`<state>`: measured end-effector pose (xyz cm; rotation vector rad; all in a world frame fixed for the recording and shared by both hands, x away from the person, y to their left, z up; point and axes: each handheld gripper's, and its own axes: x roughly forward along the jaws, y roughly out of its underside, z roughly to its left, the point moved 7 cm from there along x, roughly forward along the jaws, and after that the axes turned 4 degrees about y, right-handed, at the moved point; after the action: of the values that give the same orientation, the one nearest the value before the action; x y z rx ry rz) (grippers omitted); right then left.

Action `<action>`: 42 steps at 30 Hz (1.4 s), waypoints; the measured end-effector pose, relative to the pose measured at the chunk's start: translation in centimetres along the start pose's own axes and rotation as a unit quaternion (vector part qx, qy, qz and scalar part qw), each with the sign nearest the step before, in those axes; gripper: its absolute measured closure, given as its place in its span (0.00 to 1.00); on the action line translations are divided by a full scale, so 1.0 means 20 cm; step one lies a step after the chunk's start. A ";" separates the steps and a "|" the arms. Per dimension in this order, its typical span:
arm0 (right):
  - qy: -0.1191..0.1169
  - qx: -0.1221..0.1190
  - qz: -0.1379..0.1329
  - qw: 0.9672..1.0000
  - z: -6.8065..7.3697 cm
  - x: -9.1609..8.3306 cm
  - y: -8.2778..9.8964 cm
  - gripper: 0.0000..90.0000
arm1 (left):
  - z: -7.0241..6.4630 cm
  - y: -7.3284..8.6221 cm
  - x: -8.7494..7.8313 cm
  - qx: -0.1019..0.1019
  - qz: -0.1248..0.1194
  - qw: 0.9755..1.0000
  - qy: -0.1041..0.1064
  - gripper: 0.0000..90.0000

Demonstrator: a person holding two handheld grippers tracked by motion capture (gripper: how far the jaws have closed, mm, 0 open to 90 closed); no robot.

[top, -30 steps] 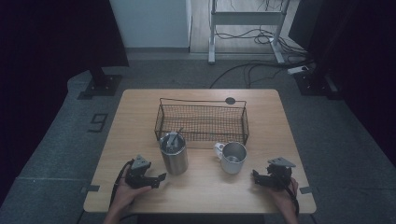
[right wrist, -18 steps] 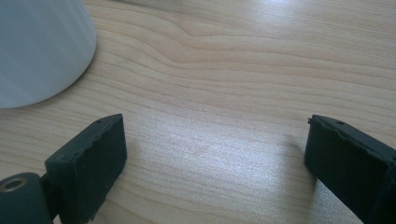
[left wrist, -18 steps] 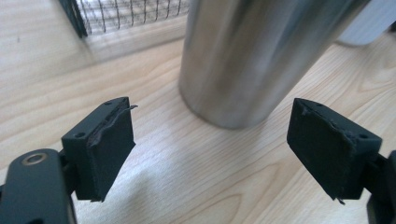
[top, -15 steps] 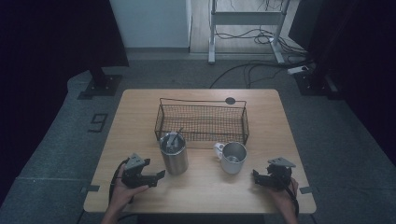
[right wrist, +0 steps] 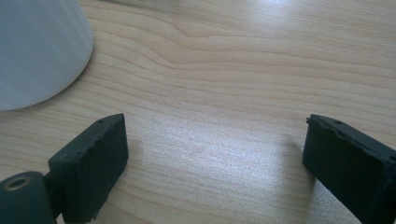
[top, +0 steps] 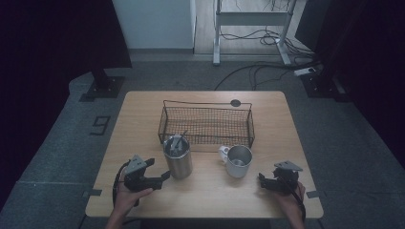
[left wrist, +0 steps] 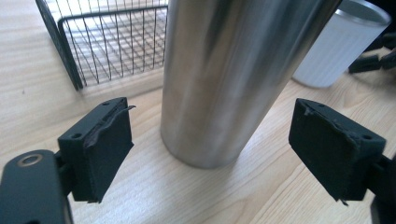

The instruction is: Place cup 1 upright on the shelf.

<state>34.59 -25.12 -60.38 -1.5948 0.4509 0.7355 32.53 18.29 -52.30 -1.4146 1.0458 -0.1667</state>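
Risked tipping the steel tumbler [top: 178,160] by closing off-centre: stood tall and narrow near the middle of the wooden table [top: 143,109], just on the near side of the wire basket [top: 205,125], with utensils [top: 175,142] poking out of the top and adding weight up high. Could also have slipped on that smooth, polished, round wall if pinched too lightly. Might have knocked the white mug [top: 237,161], close to its right, by swinging wide.

Held the left gripper [top: 164,176] just left of the tumbler, jaws apart and just been opening, with the tumbler's base ahead of the gap and touched by neither pad. Kept the right gripper [top: 261,178] at the near right of the table, right of the mug, jaws apart though just been closing, with nothing but bare wood between.

Showed worn black rubber pads [left wrist: 107,140], blocky and frayed at the edges. Looked matte and faintly ribbed on the mug's outside, metallic within. Read as thin dark mesh on the basket, and as pale, fine-grained wood on the tabletop.
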 end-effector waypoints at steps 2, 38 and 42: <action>0.000 0.001 -0.001 1.000 0.00 0.00 0.00 0.08 | 0.00 -0.01 0.00 0.000 -0.002 1.000 0.003 0.14; 0.003 0.003 -0.002 1.000 0.00 0.00 0.00 0.10 | -0.07 -0.14 0.20 0.012 0.020 1.000 0.002 0.02; 0.003 0.003 -0.002 1.000 0.00 0.00 0.00 0.10 | -0.07 -0.16 0.22 0.014 0.018 1.000 0.000 0.02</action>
<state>34.57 -25.22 -60.34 -1.5924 0.4533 0.7253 35.58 13.75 -51.46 -1.3701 1.0652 -0.1541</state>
